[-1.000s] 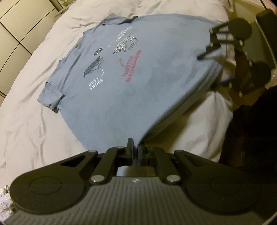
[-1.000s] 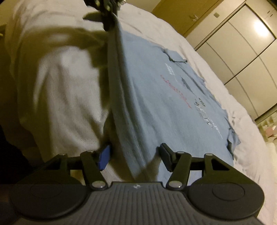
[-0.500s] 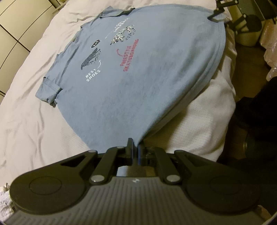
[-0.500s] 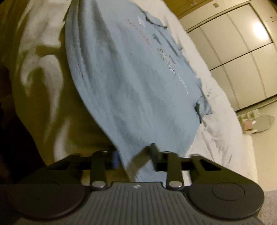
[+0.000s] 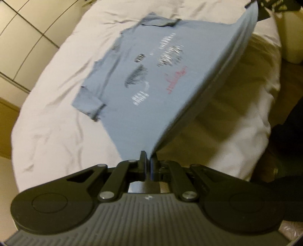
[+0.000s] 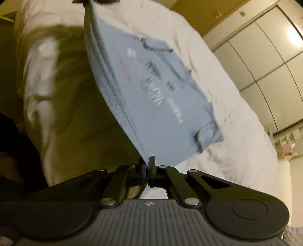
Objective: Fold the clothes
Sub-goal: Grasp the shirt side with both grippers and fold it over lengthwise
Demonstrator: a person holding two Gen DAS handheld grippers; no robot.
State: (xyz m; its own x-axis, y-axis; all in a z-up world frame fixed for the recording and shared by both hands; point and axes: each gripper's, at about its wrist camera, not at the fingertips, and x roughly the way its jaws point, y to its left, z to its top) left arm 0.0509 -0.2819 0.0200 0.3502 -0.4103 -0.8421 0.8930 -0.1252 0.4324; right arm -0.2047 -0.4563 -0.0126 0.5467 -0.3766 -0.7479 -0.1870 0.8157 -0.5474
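Note:
A grey-blue T-shirt with white, black and red print lies on a white bed, its collar and sleeves at the far end. Its bottom hem is lifted off the bed and stretched taut between both grippers. My left gripper is shut on one hem corner. My right gripper is shut on the other hem corner of the T-shirt. In the left wrist view the right gripper shows at the top right edge. The left gripper shows at the top in the right wrist view.
The white bed cover spreads wide around the shirt and drops over the near edge. Cream wardrobe doors stand beyond the bed. A pale bin stands on the floor beside the bed.
My right gripper has closed on the hem corner, which lay between open jaws before. Both grippers have risen and the hem edge now hangs clear of the bed, stretched tight.

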